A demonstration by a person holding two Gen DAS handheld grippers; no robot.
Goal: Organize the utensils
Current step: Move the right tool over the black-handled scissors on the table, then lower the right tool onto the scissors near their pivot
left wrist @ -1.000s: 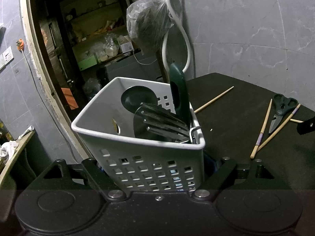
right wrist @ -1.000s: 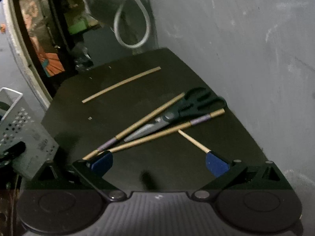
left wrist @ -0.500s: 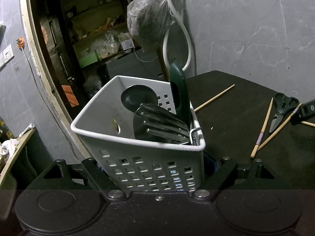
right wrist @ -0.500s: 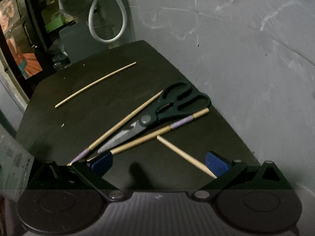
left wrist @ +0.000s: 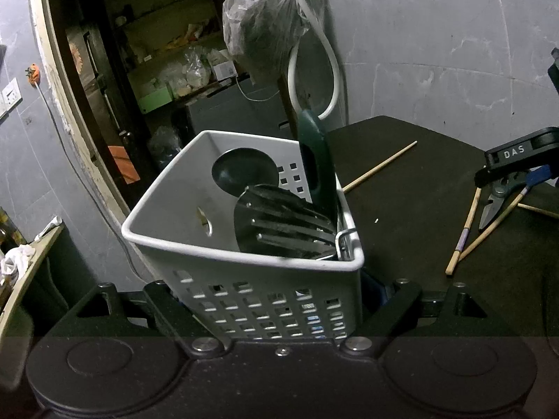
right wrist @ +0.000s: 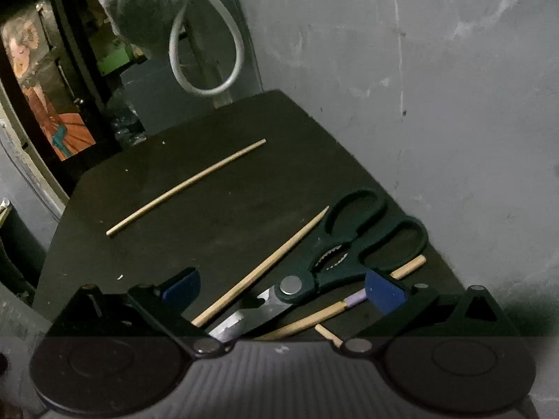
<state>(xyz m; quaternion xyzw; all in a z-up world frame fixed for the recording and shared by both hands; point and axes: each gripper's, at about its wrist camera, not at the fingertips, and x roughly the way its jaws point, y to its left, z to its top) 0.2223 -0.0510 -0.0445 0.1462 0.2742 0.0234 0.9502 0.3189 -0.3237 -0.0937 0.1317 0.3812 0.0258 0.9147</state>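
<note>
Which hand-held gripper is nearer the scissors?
Right. The right hand-held gripper is open, straddling the scissors. The left hand-held gripper is off to their side; the white basket sits between its opening jaws.

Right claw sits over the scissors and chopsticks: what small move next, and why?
Probably lower the right claw and close on the scissors: they lie between its open blue pads, untouched, while the basket waits in the left claw.
</note>
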